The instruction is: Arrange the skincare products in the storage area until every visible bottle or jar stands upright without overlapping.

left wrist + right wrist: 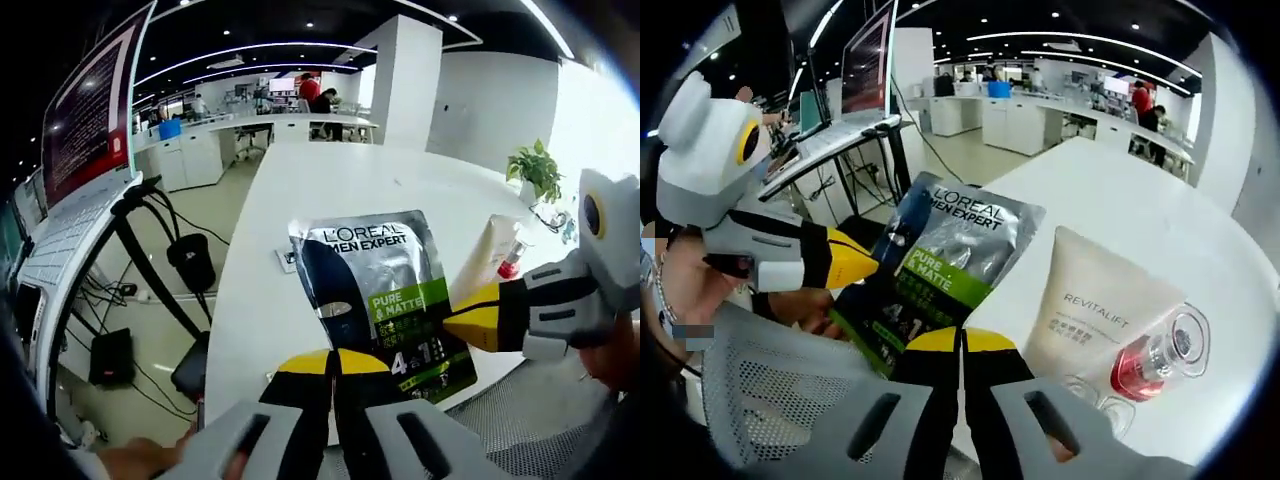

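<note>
Two grippers meet at the L'Oréal pouch [385, 300] above the white table [300, 200]: the left gripper [336, 362], jaws pressed together, pinches its lower edge, and the right gripper [478, 318] nips its side. Just beside the pouch lies the Revitalift tube [1095, 310], red-capped.

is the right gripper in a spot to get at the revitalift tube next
Probably yes. The Revitalift tube lies flat on the white table, just right of the right gripper, with nothing between them. But that gripper's jaws look shut on the L'Oreal sachet, so it must let go first.
</note>
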The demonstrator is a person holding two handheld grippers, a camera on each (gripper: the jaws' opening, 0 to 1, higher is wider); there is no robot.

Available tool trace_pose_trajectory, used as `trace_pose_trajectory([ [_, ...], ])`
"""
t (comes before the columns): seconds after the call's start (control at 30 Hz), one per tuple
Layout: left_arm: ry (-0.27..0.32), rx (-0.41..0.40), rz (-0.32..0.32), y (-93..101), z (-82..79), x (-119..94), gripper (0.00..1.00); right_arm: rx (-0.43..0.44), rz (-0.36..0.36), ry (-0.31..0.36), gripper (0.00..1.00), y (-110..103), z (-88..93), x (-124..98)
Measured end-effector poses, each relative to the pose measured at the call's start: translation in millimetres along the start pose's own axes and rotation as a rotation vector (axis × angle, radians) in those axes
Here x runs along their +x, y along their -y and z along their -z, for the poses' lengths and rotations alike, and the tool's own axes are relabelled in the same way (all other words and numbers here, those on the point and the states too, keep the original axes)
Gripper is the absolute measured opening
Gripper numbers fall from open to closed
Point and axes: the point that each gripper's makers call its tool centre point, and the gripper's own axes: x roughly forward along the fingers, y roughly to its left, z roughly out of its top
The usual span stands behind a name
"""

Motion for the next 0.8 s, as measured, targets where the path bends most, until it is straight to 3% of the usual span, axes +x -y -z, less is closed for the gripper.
trace_pose_trajectory([
  [0.27, -0.051, 0.025, -0.019, -0.5, 10.1, 2, 0.0, -0.011, -0.018, -0.005, 0.0, -4, 3.2, 1],
  [0.8, -0.076, 0.033, -0.022, -1.4, 13.9, 3, 0.0, -0.036, -0.04, -0.018, 0.0, -9, 10.1, 3],
])
